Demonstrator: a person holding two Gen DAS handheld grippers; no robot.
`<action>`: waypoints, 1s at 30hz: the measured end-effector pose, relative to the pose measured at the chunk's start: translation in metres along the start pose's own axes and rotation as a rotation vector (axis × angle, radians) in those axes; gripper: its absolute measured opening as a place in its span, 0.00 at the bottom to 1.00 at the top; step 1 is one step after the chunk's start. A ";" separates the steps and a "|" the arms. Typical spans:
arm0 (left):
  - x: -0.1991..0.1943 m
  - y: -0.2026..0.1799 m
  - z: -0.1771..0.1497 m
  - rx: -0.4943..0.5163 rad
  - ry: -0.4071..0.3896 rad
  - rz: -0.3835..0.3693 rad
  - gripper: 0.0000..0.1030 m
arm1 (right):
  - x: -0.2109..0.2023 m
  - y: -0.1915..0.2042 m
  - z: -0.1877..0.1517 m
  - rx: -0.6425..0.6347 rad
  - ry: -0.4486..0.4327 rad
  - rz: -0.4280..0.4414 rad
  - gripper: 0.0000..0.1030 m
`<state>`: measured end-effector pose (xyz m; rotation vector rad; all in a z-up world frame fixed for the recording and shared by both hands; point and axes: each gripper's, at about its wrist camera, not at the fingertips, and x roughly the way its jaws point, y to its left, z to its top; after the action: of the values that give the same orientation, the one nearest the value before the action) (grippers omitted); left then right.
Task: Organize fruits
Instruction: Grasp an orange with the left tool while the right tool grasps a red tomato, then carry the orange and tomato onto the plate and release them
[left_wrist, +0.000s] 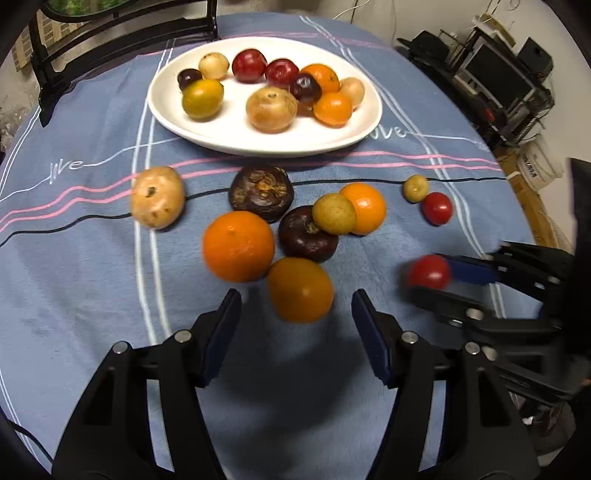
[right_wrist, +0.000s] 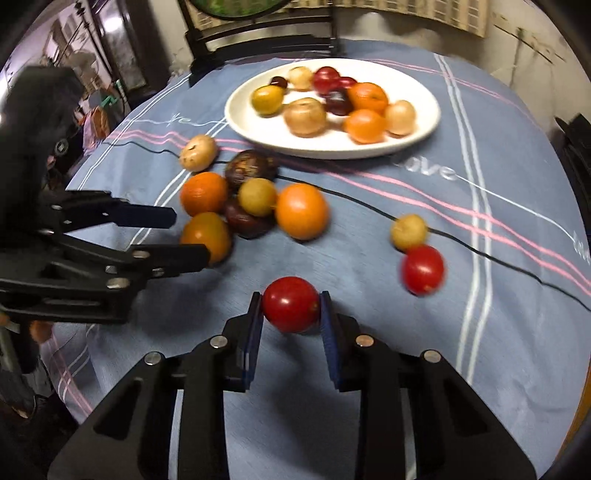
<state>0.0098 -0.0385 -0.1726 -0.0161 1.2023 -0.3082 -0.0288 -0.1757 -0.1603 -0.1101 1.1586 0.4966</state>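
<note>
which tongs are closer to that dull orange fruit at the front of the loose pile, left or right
Left. The left tongs stand open just short of the dull orange fruit, one finger either side. The right tongs are off to its side, shut on a red fruit.

1. Word "love", white script, on blue tablecloth (right_wrist: 406, 258), just right of white plate (right_wrist: 332, 147); legible in right wrist view.
2. Same script repeated elsewhere on cloth; partial, blurred.
3. Carton lettering at right edge: illegible.
</note>
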 end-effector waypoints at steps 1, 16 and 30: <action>0.005 -0.001 0.001 -0.009 0.008 0.003 0.62 | -0.002 -0.002 -0.002 0.006 -0.002 -0.001 0.29; -0.059 0.005 0.045 0.035 -0.153 0.030 0.38 | -0.038 0.001 0.052 -0.042 -0.157 0.034 0.29; -0.040 0.030 0.158 0.090 -0.269 0.206 0.39 | -0.016 -0.016 0.153 0.017 -0.322 -0.026 0.29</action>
<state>0.1493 -0.0241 -0.0837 0.1401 0.9138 -0.1727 0.1031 -0.1442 -0.0866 -0.0284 0.8447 0.4623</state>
